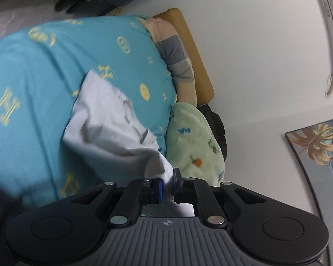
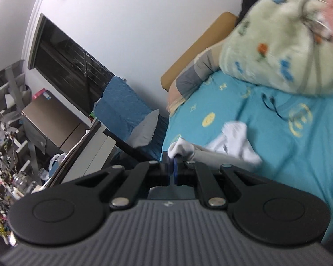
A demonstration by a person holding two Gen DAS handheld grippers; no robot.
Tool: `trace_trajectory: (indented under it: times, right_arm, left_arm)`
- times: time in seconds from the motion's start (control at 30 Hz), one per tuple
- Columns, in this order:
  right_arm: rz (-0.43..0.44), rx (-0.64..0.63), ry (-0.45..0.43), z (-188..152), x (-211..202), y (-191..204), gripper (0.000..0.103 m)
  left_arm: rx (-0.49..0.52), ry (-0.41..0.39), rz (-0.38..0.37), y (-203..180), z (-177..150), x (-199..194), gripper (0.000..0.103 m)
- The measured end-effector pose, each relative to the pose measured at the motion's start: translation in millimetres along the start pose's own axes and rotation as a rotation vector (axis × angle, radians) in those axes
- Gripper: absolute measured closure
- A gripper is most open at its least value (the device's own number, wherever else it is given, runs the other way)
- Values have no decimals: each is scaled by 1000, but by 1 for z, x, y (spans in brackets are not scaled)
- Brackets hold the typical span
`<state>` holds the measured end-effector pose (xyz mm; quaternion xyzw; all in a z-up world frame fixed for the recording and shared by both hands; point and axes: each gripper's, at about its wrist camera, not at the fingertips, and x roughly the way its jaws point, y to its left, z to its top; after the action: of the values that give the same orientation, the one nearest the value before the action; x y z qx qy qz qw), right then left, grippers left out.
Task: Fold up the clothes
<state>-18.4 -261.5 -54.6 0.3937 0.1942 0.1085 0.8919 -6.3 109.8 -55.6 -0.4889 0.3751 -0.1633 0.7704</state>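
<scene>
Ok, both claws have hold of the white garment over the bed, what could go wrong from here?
1. The right claw pinches only a small bunched bit of the white garment; a tug could pull it free.
2. The garment hangs creased from the left claw, so a fold may set crooked.
3. The green blanket lies close by and could crowd the fold.

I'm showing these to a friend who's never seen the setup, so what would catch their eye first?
Probably the turquoise bedsheet with yellow emblems, which fills much of both views. On it lies a white garment, and the left gripper and right gripper are each shut on a bunched edge of it. Next, the green fleece blanket heaped near the wall end of the bed.
</scene>
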Motion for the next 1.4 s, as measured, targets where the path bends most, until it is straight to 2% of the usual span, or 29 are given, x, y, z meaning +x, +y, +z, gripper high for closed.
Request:
trace_trajectory:
  times: [0.17, 0.3, 0.4, 0.5, 0.57, 0.6, 0.63, 0.67, 0.7, 0.73, 0.83, 0.9, 0.97, 1.0, 1.07, 1.1, 1.13, 1.17, 1.23, 1.4]
  right_arm:
    - [-59, 3, 32, 34, 88, -2, 96]
    - [-114, -8, 47, 37, 152, -32, 96]
    - [-140, -7, 90, 28, 188, -67, 94]
    - [-147, 0, 182, 18, 208, -93, 93]
    - [-159, -31, 249, 17, 215, -94, 92]
    - [-160, -54, 272, 17, 216, -91, 88]
    - [-154, -76, 280, 18, 214, -85, 73]
    - [-136, -93, 274, 19, 212, -80, 61]
    - [-111, -103, 260, 21, 208, -76, 33]
    - [-94, -107, 244, 22, 204, -73, 21]
    - [-81, -149, 208, 22, 195, -68, 24]
    - [-143, -245, 168, 19, 195, -68, 24]
    - [-182, -265, 202, 17, 206, -79, 33]
    - [-196, -252, 227, 15, 213, -87, 41]
    - [-221, -211, 277, 9, 227, -101, 54]
    - [-235, -224, 289, 5, 232, -104, 69]
    - [-250, -251, 296, 0, 237, -105, 81]
    - [-265, -277, 291, -5, 240, -104, 84]
    - [-270, -287, 256, -7, 236, -99, 93]
    - [-257, -378, 124, -1, 223, -76, 96]
  left_arm:
    - [90, 24, 108, -14, 63, 69, 92]
    - [205, 19, 196, -7, 98, 132, 92]
    - [252, 37, 208, 19, 108, 170, 92]
    - [308, 54, 219, 34, 109, 187, 89]
    - [339, 51, 223, 32, 107, 184, 77]
    - [355, 50, 224, 31, 106, 183, 73]
    - [371, 49, 226, 31, 105, 182, 62]
    - [386, 47, 228, 30, 104, 181, 43]
    - [402, 46, 229, 29, 103, 180, 33]
    - [418, 45, 231, 28, 102, 179, 20]
    - [482, 39, 258, 24, 97, 177, 19]
    - [545, 33, 323, 24, 91, 180, 20]
    - [562, 44, 394, 31, 89, 190, 26]
    - [570, 50, 429, 34, 88, 195, 29]
    - [567, 60, 448, 42, 87, 206, 45]
    - [565, 65, 456, 46, 86, 211, 48]
    - [580, 61, 458, 47, 85, 214, 58]
    - [606, 43, 462, 45, 85, 214, 75]
    - [640, -5, 444, 40, 84, 208, 97]
    - [702, -157, 349, 20, 80, 190, 98]
